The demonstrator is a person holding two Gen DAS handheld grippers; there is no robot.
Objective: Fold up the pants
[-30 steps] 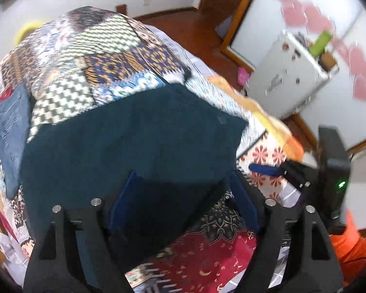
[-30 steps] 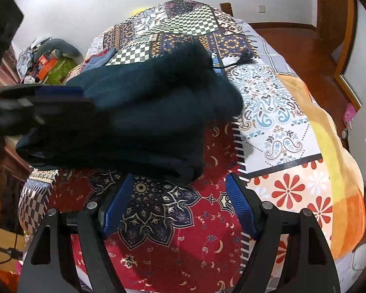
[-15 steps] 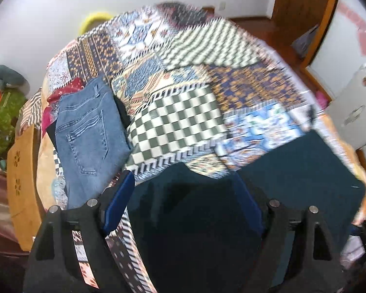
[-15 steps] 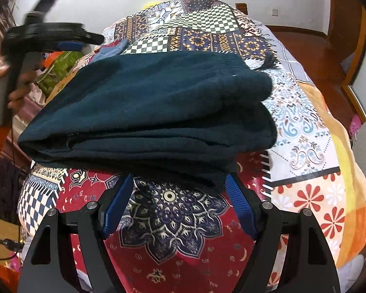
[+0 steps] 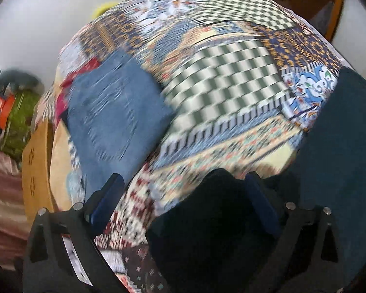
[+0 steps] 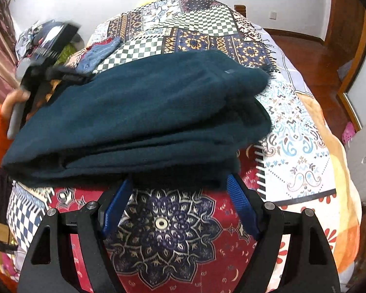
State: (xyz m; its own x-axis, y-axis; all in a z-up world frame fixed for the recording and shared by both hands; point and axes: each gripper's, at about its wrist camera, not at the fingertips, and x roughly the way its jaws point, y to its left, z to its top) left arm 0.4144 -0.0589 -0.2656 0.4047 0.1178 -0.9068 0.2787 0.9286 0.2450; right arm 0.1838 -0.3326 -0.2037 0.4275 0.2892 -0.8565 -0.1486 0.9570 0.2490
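Dark teal pants [image 6: 139, 112] lie folded in a thick stack on the patchwork bedspread [image 6: 292, 127]. My right gripper [image 6: 180, 195] is open, its jaws widening a little; its fingertips meet the stack's near edge with only bedspread between them. At the stack's left end, a hand in an orange sleeve holds my left gripper [image 6: 36, 70], blurred here. The left wrist view is blurred too. There my left gripper [image 5: 183, 195] has its jaws opening wide, and a loose corner of the pants [image 5: 212, 224] lies between the fingers, close to the right one, unpinched.
Folded blue jeans [image 5: 114, 112] lie at the bed's far left, also the jeans [image 6: 100, 51]. A wooden bed frame [image 5: 36, 161] and green clutter [image 5: 17, 117] sit past the left edge. A white cabinet [image 6: 363, 161] and wood floor [image 6: 312, 56] lie to the right.
My left gripper swung left and down off the top of the pants to their left end, and its jaws spread wider. My right gripper crept up to the stack's near edge.
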